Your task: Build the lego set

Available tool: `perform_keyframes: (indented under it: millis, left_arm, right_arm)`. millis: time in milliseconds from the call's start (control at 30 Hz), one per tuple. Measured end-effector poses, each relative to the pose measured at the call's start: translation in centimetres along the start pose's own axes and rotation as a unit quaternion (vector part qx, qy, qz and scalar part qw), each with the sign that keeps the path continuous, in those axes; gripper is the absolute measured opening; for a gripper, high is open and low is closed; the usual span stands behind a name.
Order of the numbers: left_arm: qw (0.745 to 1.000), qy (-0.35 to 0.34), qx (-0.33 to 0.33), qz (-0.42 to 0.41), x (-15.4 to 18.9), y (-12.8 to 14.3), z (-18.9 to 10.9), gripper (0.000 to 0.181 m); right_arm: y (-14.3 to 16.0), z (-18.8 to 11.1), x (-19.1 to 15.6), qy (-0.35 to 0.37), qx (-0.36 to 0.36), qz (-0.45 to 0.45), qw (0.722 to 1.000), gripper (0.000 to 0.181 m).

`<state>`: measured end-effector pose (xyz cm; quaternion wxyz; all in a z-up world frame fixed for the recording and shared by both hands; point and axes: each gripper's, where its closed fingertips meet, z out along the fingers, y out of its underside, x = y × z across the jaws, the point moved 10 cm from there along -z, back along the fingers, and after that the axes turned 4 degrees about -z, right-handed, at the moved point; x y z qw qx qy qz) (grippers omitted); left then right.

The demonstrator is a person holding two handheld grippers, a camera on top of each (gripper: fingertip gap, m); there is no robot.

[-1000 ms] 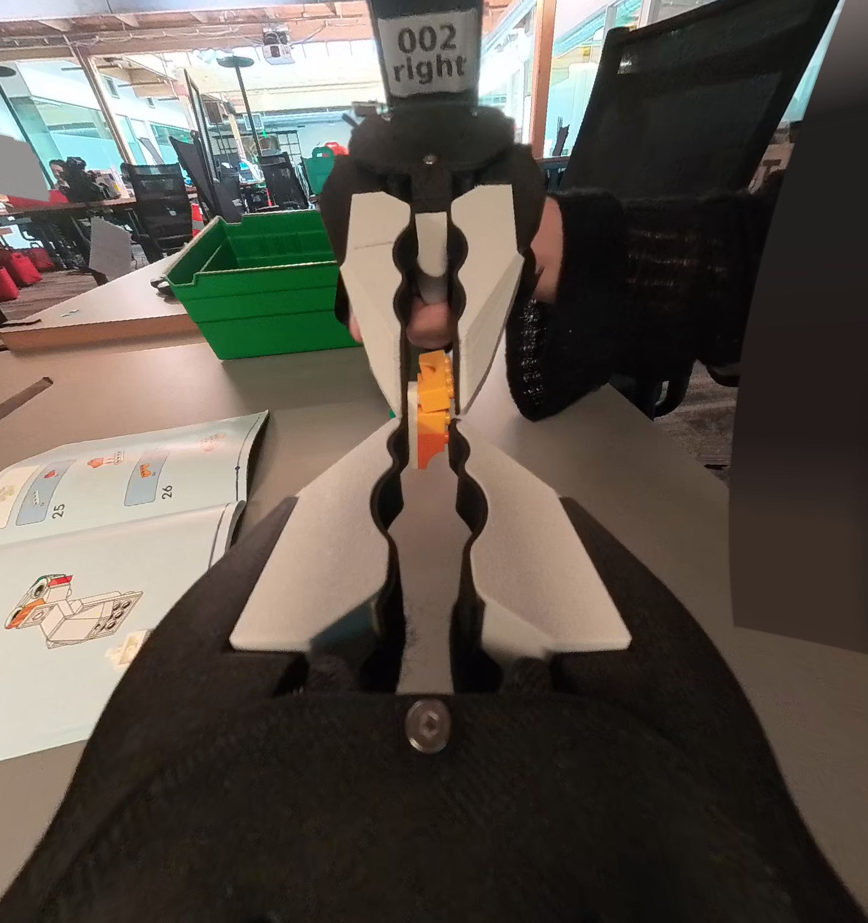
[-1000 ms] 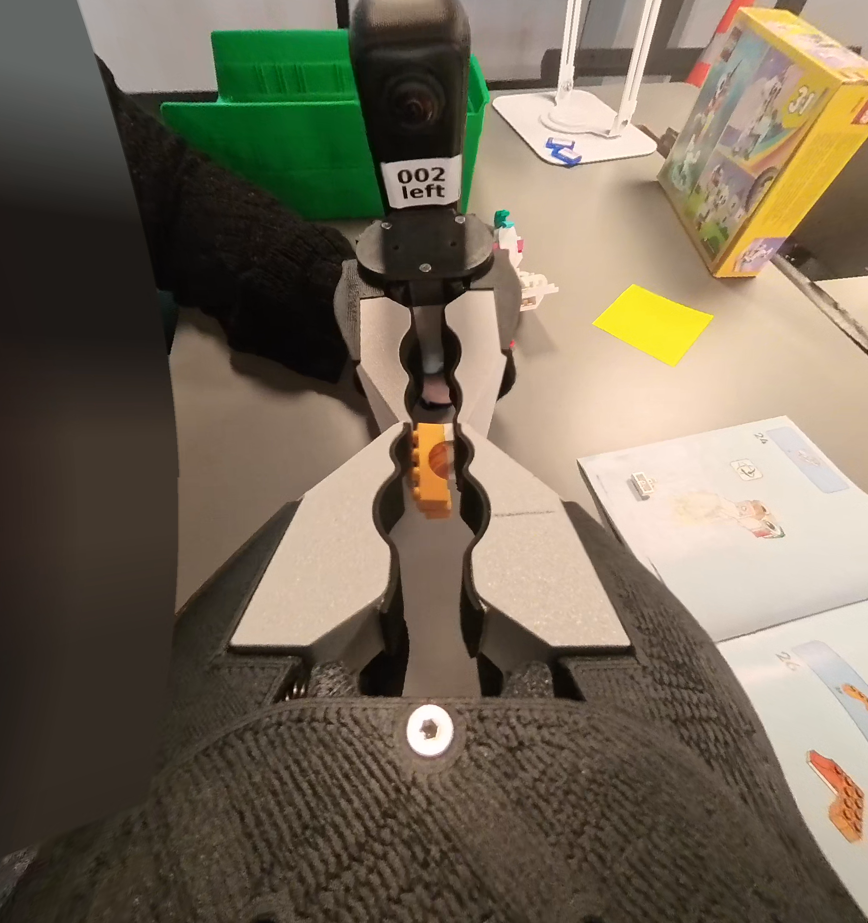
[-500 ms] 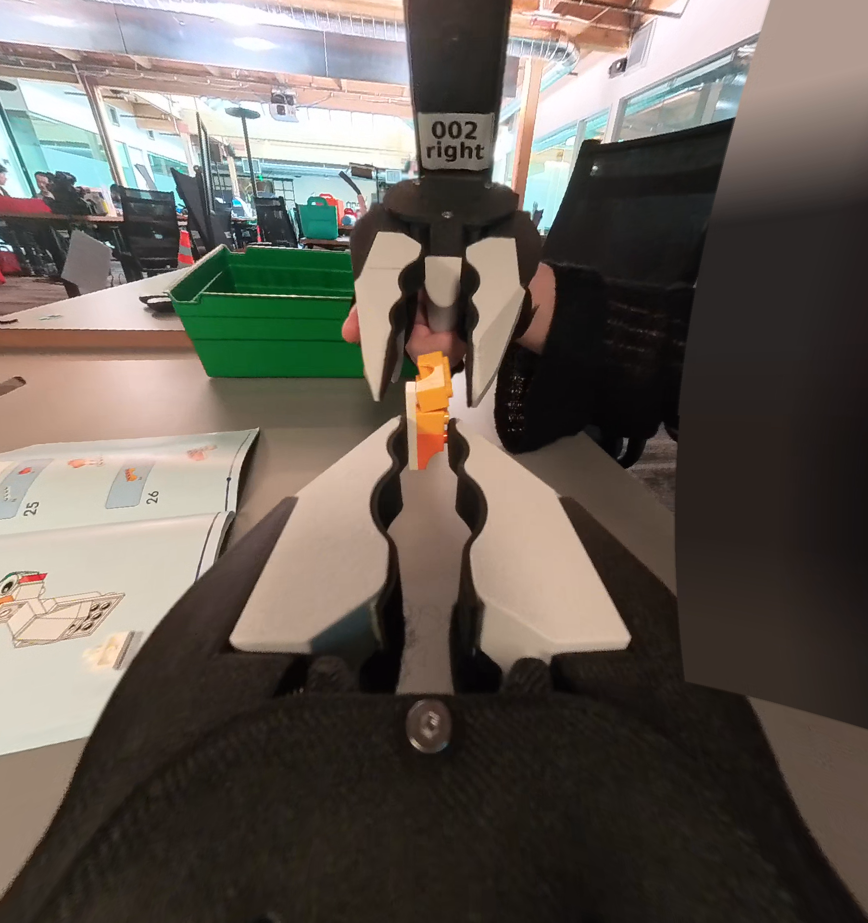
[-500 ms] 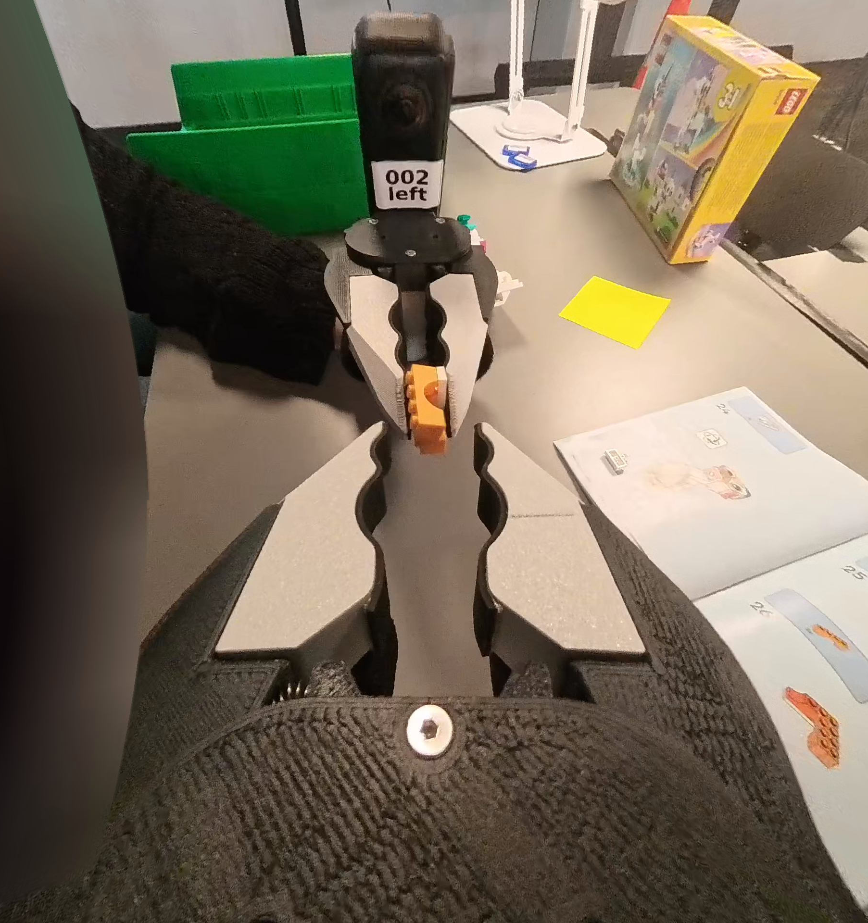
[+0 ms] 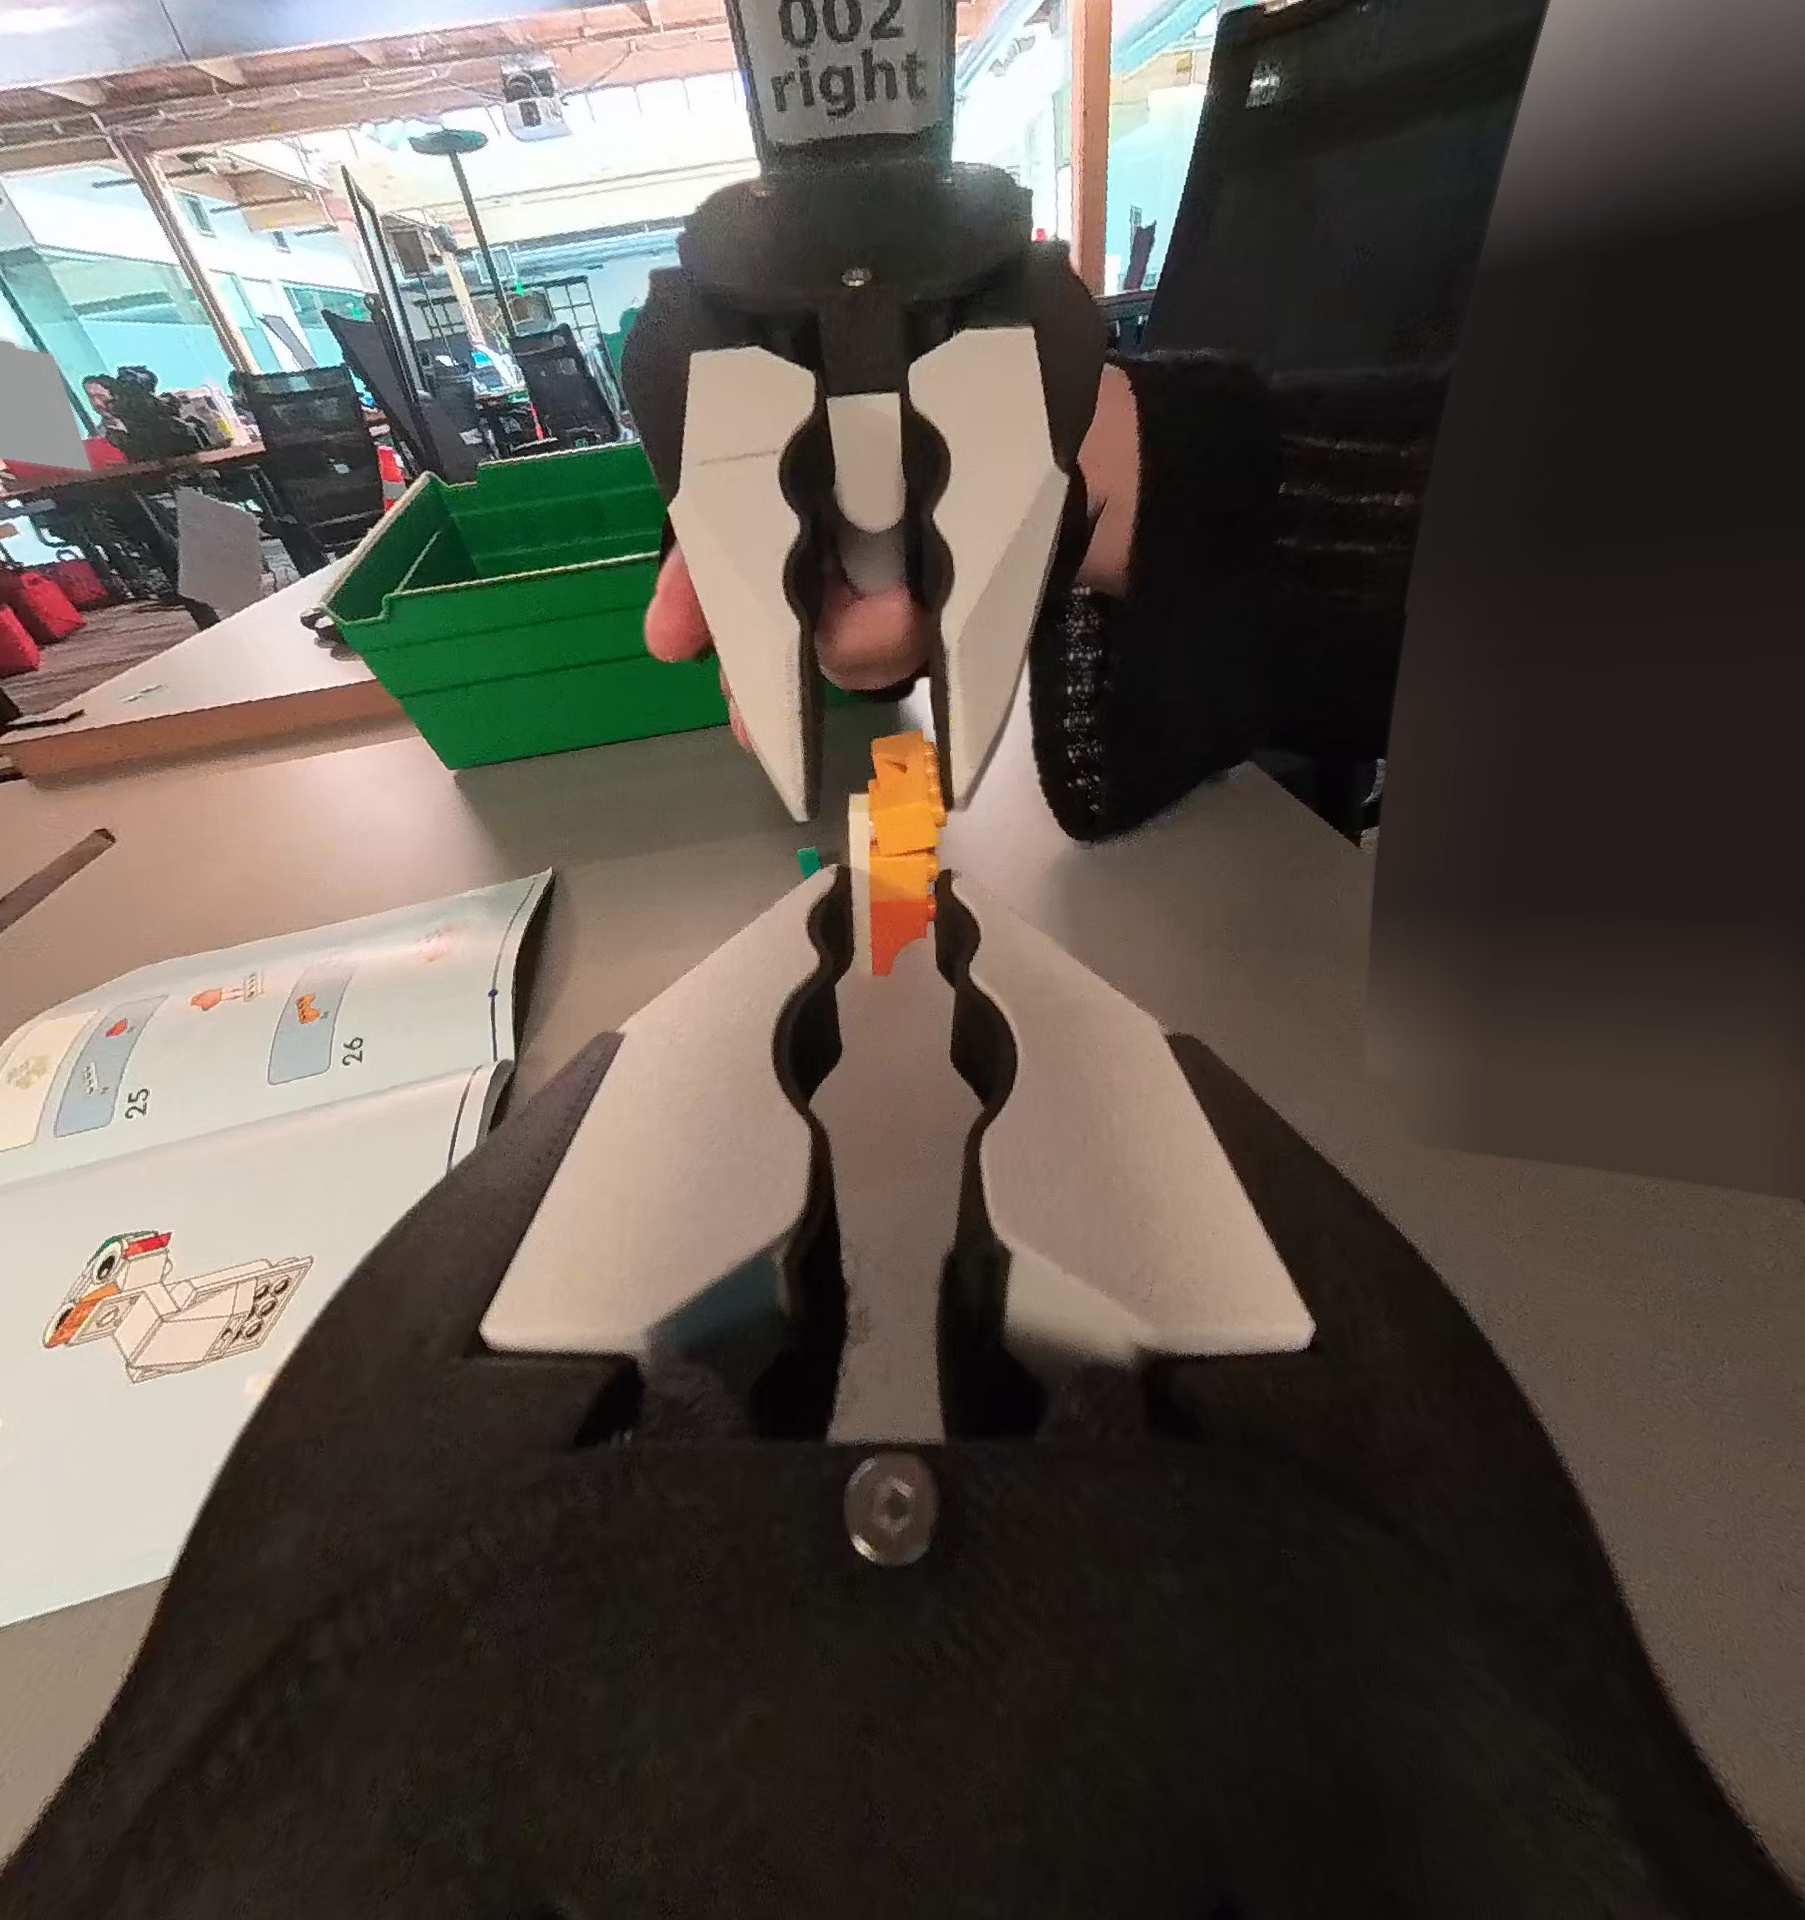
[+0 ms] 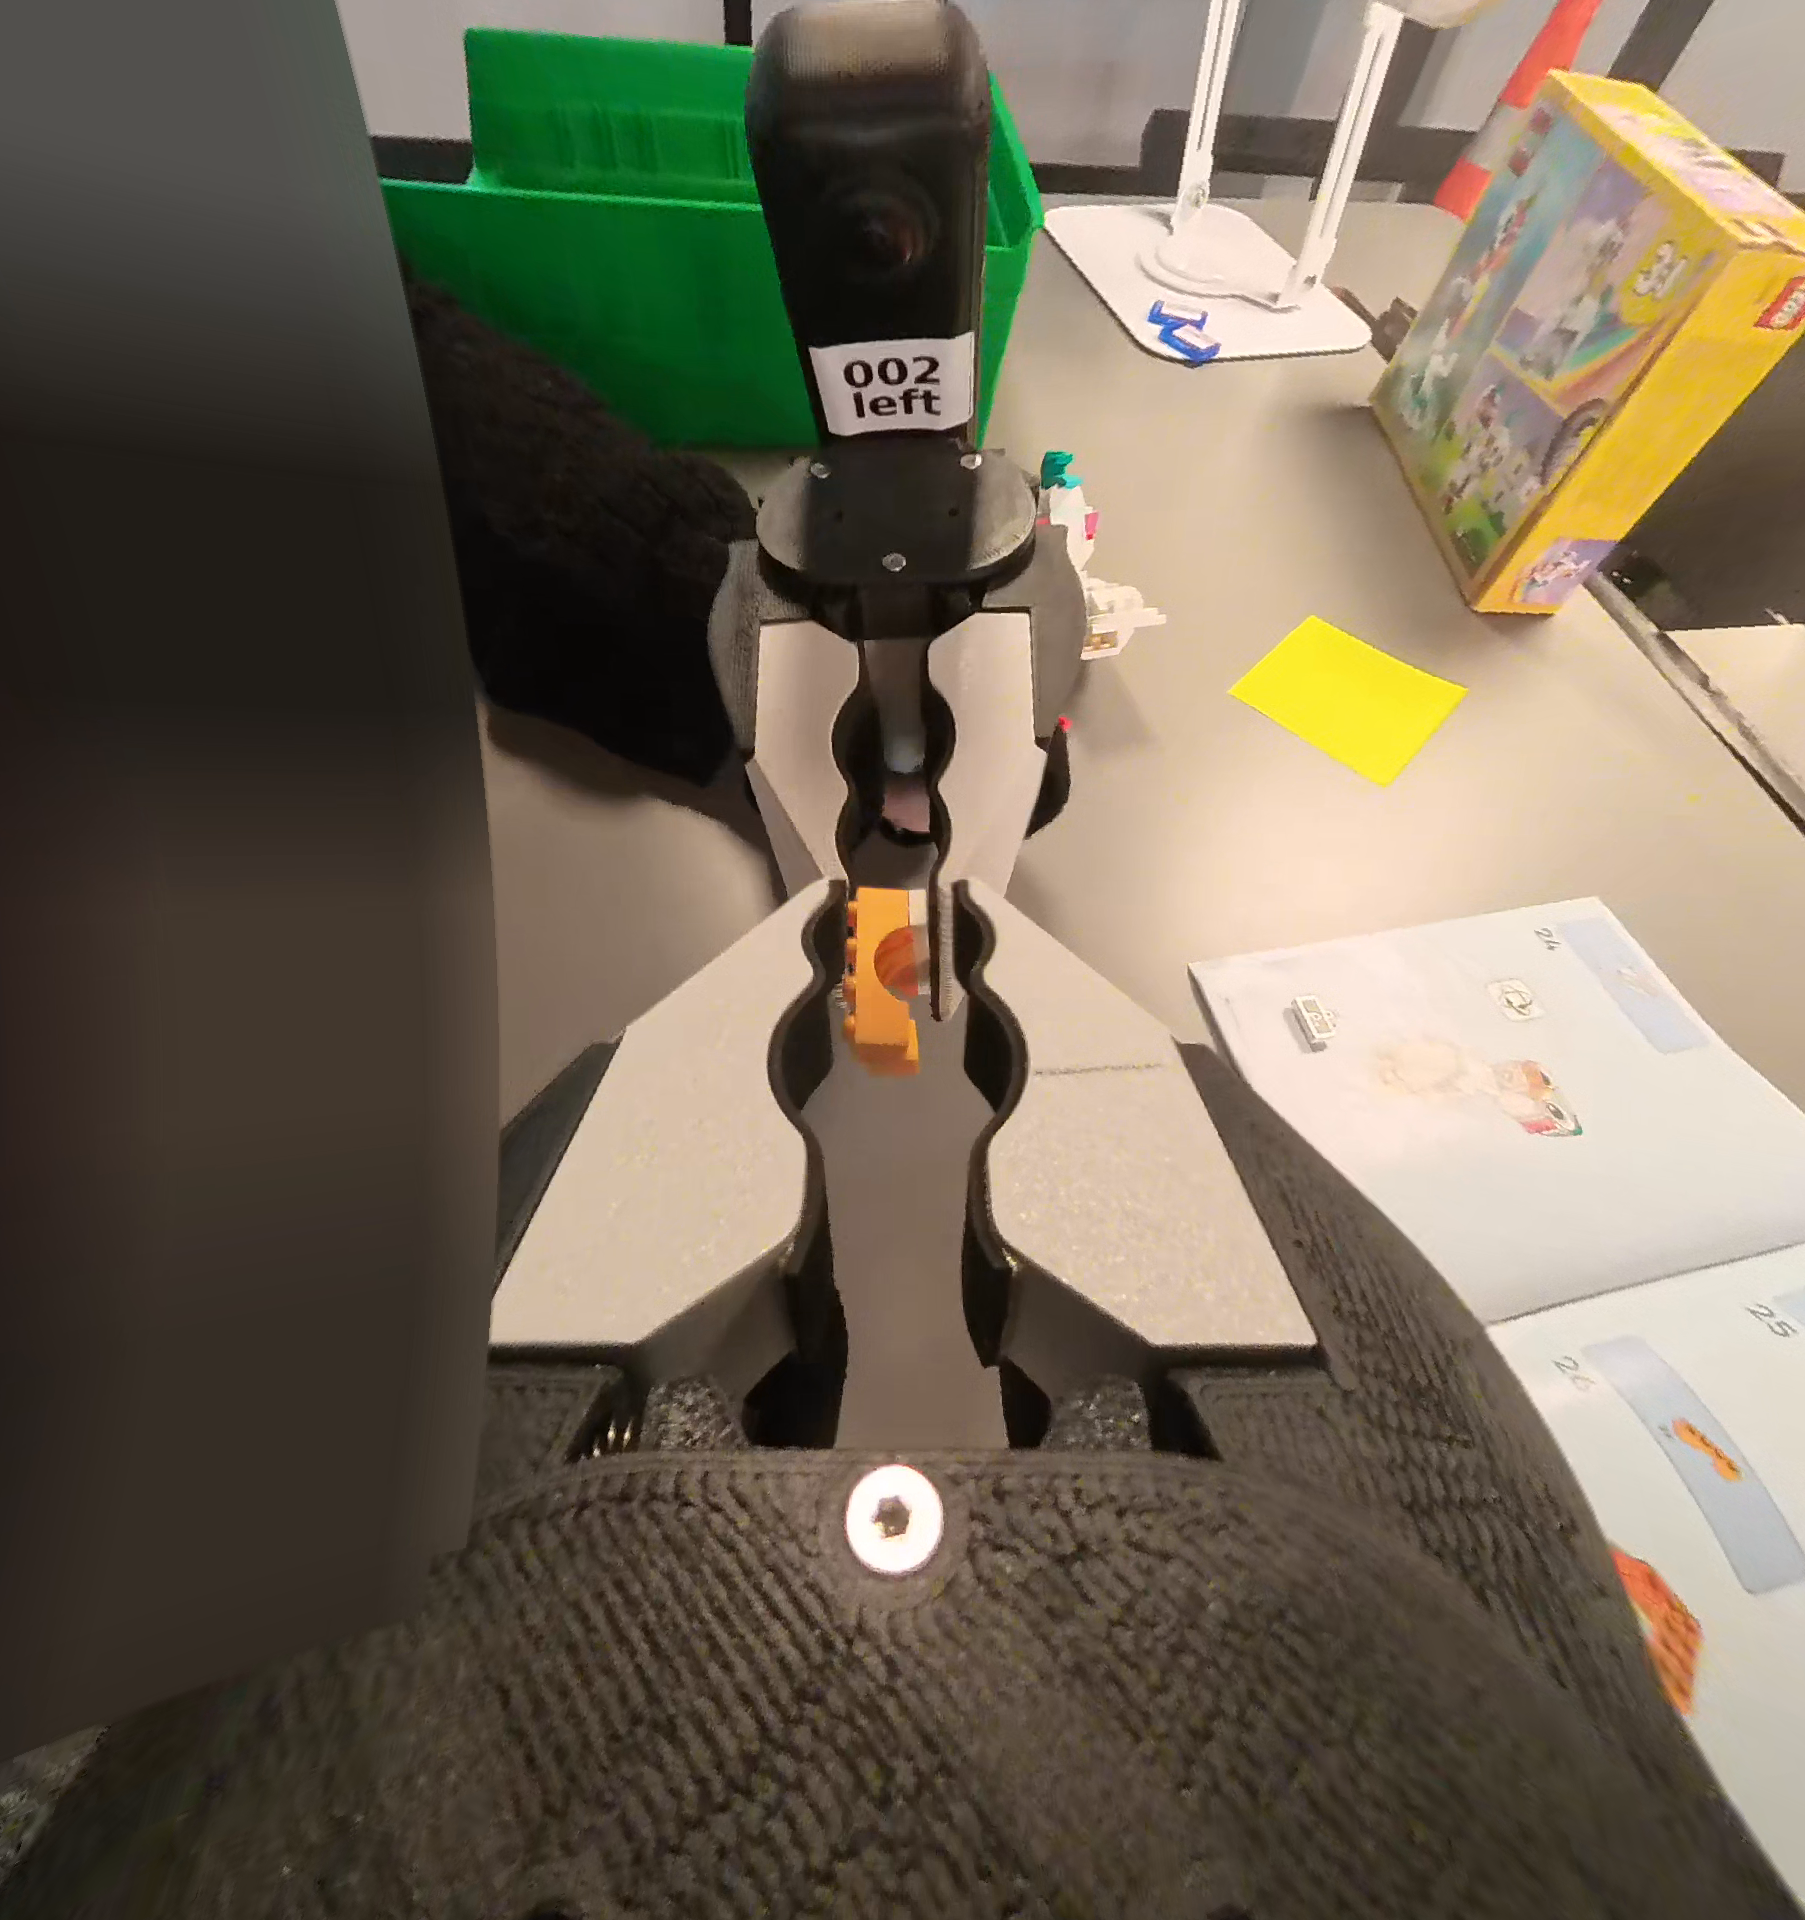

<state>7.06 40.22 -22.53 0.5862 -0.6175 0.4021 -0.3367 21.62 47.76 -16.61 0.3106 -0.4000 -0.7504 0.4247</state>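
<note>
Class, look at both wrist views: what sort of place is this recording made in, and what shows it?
Probably an open-plan office or lab: rows of desks with black office chairs behind, exposed ceiling beams.

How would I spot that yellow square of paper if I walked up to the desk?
Find the lego box, yellow, standing at the grey desk's far right. Just in front of it, toward the open booklet, lies the yellow paper. It is the only flat, blank sheet there.
</note>
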Motion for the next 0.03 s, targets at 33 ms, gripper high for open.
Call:
perform_keyframes:
  millis: [33]
  left_arm:
    - [1.0,-0.001,-0.003,0.004,0.03,0.01,0.02,0.014]
  right_arm:
    - [0.02,-0.01,-0.05,0.0,-0.003,-0.005,1.0,0.018]
